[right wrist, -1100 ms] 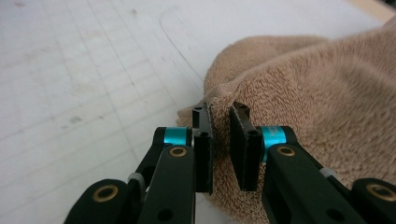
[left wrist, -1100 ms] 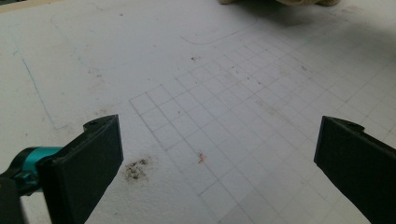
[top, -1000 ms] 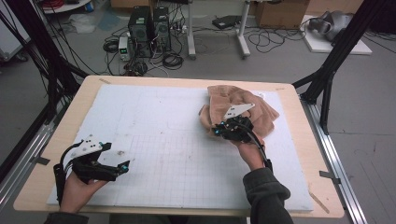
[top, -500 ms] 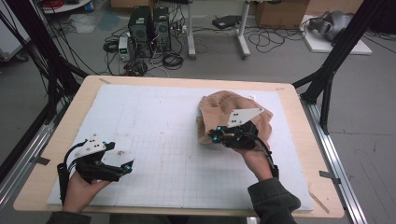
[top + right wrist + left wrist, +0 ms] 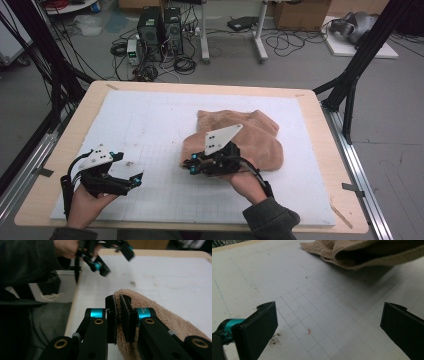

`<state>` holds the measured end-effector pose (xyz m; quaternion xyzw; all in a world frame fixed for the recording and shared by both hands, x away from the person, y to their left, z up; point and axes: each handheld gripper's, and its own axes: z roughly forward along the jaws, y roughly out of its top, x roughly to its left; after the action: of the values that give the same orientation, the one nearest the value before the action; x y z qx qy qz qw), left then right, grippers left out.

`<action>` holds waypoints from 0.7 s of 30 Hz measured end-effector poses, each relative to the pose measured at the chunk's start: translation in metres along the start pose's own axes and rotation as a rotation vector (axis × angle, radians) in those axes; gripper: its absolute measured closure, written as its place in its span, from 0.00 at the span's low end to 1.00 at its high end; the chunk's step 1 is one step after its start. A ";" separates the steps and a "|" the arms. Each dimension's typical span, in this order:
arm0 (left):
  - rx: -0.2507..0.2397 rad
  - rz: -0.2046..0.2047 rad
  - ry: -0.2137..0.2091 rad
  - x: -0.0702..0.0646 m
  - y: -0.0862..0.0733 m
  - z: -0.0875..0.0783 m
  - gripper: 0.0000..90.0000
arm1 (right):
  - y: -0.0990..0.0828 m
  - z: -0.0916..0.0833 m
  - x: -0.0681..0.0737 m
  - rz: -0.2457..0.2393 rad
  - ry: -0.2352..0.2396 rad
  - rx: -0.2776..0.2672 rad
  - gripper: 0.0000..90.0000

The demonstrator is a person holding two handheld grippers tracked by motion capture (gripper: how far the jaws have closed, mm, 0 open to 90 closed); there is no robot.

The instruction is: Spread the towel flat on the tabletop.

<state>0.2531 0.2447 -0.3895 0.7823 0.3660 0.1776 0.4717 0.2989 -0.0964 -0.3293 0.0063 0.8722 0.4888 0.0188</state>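
The tan towel (image 5: 250,140) lies right of centre in the high view, on the white gridded mat (image 5: 150,125) that covers the table (image 5: 310,100). The right claw (image 5: 192,166) is pinched onto the towel's left edge, its jaws nearly together with the cloth fold between them, as the right gripper view (image 5: 119,317) shows. Since a second ago this claw has travelled toward the lower left of the frame, dragging that edge over the rest of the towel, and its jaws have just been closing tighter. The left claw (image 5: 135,179) sits at lower left as before, jaws spread wide and holding nothing.
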 end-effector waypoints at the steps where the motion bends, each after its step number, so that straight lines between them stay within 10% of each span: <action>1: 0.000 0.000 -0.005 -0.001 0.000 0.000 0.02 | 0.002 0.005 0.001 -0.003 0.018 0.008 0.94; 5: 0.004 0.011 -0.016 -0.006 0.000 0.003 0.02 | -0.015 0.030 -0.012 0.038 0.002 0.134 0.86; 8: 0.011 0.022 -0.033 -0.011 0.000 0.007 0.02 | -0.033 0.031 -0.019 0.109 0.001 0.128 0.73; 21: 0.049 0.078 -0.130 -0.042 0.014 0.042 0.02 | -0.079 -0.057 -0.004 0.176 -0.220 0.070 0.58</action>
<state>0.2564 0.1842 -0.3952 0.8173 0.3081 0.1354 0.4678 0.3010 -0.1865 -0.3665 0.1371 0.8774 0.4542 0.0712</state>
